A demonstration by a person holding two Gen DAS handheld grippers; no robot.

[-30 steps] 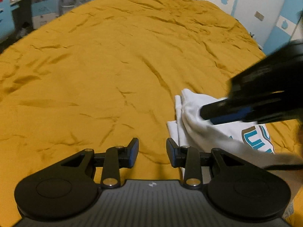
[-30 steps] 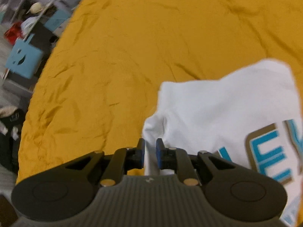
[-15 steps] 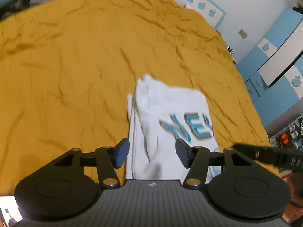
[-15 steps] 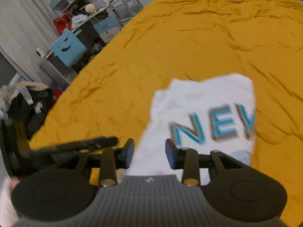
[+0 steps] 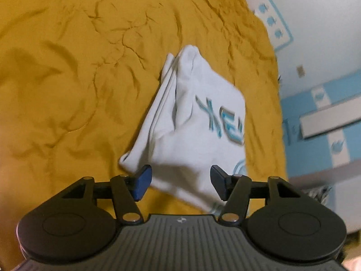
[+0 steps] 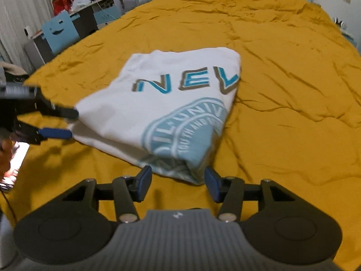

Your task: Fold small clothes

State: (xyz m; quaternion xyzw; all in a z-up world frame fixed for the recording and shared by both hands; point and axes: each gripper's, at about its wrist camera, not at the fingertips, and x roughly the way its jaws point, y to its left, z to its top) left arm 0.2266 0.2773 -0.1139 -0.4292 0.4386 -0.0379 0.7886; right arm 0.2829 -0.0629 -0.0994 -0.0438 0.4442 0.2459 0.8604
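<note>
A folded white T-shirt with blue lettering and a round blue emblem lies on the mustard-yellow bedspread. It also shows in the left wrist view. My left gripper is open, its jaws level with the shirt's near corner. In the right wrist view the left gripper sits at the shirt's left corner, one finger above the fabric edge and one below. My right gripper is open, just in front of the shirt's near folded corner, not touching it.
A desk with clutter and a blue smiley-face chair stand beyond the bed's left edge. A white and blue wall and cabinets lie to the bed's right side.
Both grippers opened wider and let go of the shirt, which now lies folded on the bed. Both have drawn back to the shirt's near corners, the left swinging round to its left corner.
</note>
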